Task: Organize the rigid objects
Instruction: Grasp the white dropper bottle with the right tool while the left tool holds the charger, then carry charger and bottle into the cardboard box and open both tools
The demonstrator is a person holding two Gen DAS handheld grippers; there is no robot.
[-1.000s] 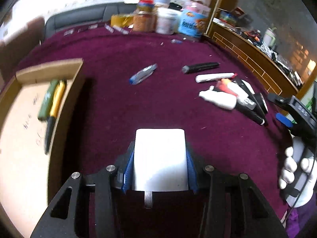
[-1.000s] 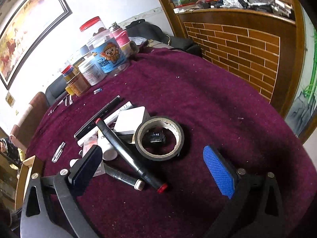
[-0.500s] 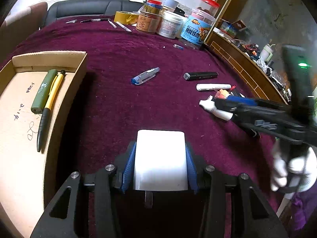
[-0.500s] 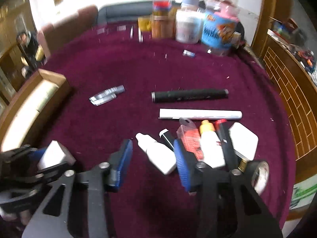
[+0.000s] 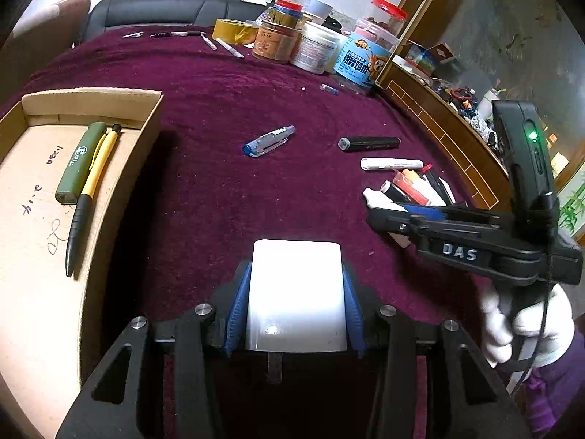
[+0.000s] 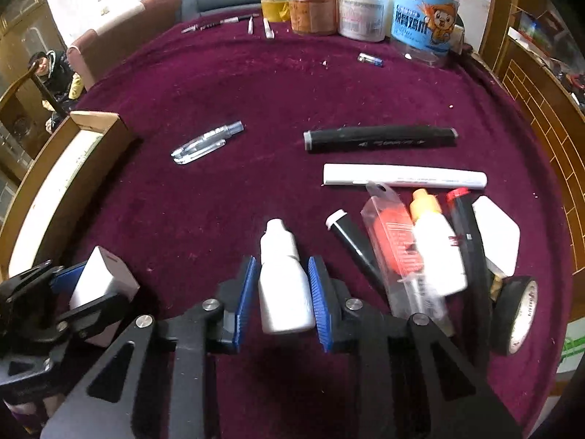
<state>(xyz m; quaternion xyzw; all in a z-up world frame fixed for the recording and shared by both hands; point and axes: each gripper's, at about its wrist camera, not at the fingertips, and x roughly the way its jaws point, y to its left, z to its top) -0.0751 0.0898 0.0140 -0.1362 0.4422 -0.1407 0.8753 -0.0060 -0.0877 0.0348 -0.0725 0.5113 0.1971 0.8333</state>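
My left gripper is shut on a white box and holds it over the maroon cloth, right of the cardboard tray. The box and left gripper also show at the lower left of the right wrist view. My right gripper has its blue pads on both sides of a small white dropper bottle lying on the cloth; the jaws stand close against it. In the left wrist view the right gripper is side-on at the right, over the pile.
The tray holds a green pen and a yellow-black pen. A blue pen, a black marker, a white tube, a pile of bottles and markers, a tape roll and jars lie around.
My right gripper swung from the tape roll to the white dropper bottle and narrowed its jaws around it. My left gripper kept hold of the white box, nearly still.
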